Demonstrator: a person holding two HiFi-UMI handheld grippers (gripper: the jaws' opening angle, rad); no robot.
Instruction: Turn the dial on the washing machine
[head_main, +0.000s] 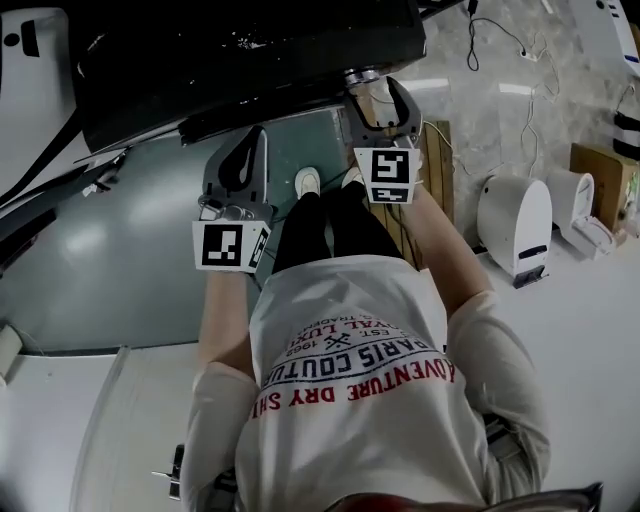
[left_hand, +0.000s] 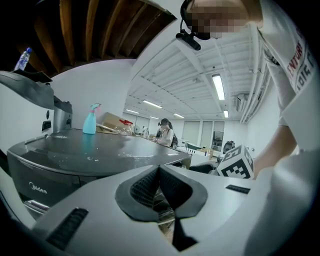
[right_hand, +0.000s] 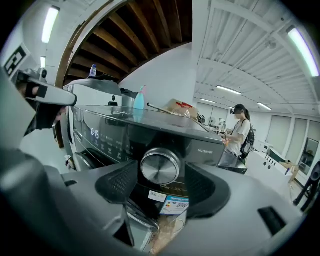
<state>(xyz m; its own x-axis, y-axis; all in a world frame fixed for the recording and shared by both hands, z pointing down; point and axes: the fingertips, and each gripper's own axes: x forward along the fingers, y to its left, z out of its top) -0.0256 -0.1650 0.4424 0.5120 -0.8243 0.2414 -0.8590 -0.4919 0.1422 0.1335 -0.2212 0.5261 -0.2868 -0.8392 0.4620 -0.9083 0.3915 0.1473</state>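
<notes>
right gripper (right_hand: 161, 184) jaws apart, dial (right_hand: 160, 166) between (untouched), its axis pointing straight at camera; left gripper (left_hand: 159, 184) jaws together.

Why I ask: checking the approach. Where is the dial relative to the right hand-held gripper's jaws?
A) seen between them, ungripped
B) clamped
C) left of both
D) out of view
A: the dial shows between the open jaws of the right hand-held gripper, gaps either side.

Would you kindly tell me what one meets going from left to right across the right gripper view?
water bottle → blue spray bottle → dial → standing person
</notes>
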